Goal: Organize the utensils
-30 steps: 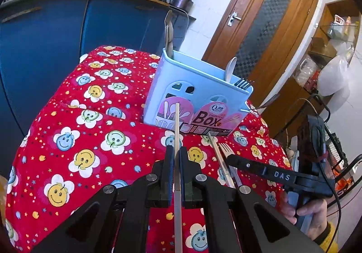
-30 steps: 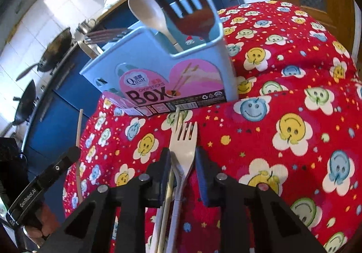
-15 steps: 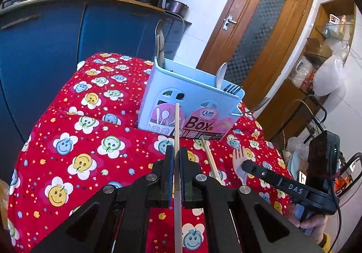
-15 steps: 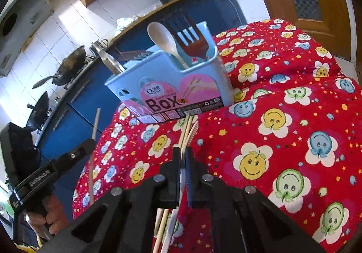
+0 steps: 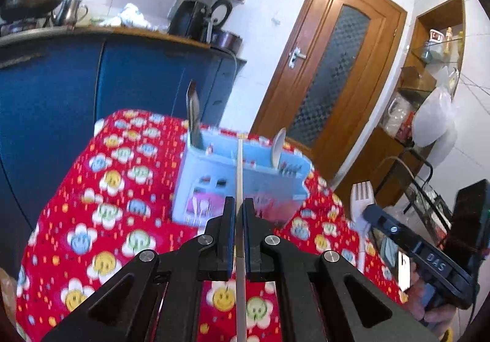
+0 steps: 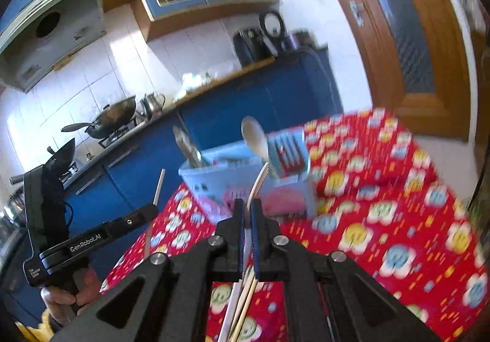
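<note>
The light blue utensil box [image 5: 242, 186] stands on the red smiley-print cloth of the desk [image 5: 101, 219], straight ahead of both tools and below their tips. Already upright in it: a metal utensil [image 5: 193, 115] at the left end, a pale spoon [image 5: 278, 146] and a dark fork head [image 6: 289, 155] toward the right.

Left hand-held gripper [image 5: 239, 207] — clenched on a single chopstick [image 5: 239, 170], whose long axis runs along the fingers and points right at the box's middle, the tip showing over the rim line. Right hand-held gripper [image 6: 247, 210] — also clenched, grasping a pale fork [image 6: 257, 186] edge-on; the tines curve up toward the box's front right corner. Loose chopsticks [image 6: 245, 305] lie on the cloth under that tool.

From the left view, the right tool [image 5: 419, 253] sits off to the side, fork tines up, clear of the box. The left one looks squarer to the opening, so it seems better placed to go first. The judgement for either: tip the long axis down so the utensil drops in upright, not across the rim.
</note>
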The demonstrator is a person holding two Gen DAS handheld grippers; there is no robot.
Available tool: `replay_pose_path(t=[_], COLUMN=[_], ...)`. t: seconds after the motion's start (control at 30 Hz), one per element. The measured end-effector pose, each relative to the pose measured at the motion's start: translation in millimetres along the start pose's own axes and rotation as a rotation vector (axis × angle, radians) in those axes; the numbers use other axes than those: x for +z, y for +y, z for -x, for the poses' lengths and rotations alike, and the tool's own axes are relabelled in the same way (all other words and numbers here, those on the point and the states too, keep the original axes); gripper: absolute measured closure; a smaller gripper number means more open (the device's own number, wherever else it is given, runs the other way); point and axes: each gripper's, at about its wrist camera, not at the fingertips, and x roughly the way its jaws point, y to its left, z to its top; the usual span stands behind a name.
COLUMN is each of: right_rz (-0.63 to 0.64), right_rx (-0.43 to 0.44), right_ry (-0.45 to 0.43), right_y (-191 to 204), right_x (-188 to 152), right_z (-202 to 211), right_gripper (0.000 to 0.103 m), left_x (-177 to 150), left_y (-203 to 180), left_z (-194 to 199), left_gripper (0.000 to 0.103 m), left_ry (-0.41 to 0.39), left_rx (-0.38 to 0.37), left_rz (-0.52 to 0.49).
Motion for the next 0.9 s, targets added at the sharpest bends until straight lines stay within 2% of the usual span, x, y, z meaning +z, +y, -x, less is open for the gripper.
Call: replay_pose_path(t=[0.17, 0.53, 0.7, 0.9], right_rz=[0.049, 0.071, 0.094, 0.178], right_rx=[-0.029, -0.076, -0.108, -0.168], right_ry=[-0.09, -0.192, -0.254, -0.324], right_y=[3, -4, -2, -3], right_x=[24, 65, 85, 110], right_z=[6, -9, -23, -42], right_gripper=[0.098, 0.098, 0.098, 0.098], left_x=[24, 82, 96, 98], left_y=[-8, -17, -16, -10], left_z=[-3, -23, -43, -68], left_gripper=[0.099, 0.099, 0.099, 0.099], left_ry=[-0.109, -0.351, -0.41, -0.434], left_rx=[0.014, 0.061, 0.097, 0.135], left_rz=[-0.028, -0.079, -0.079, -0.072])
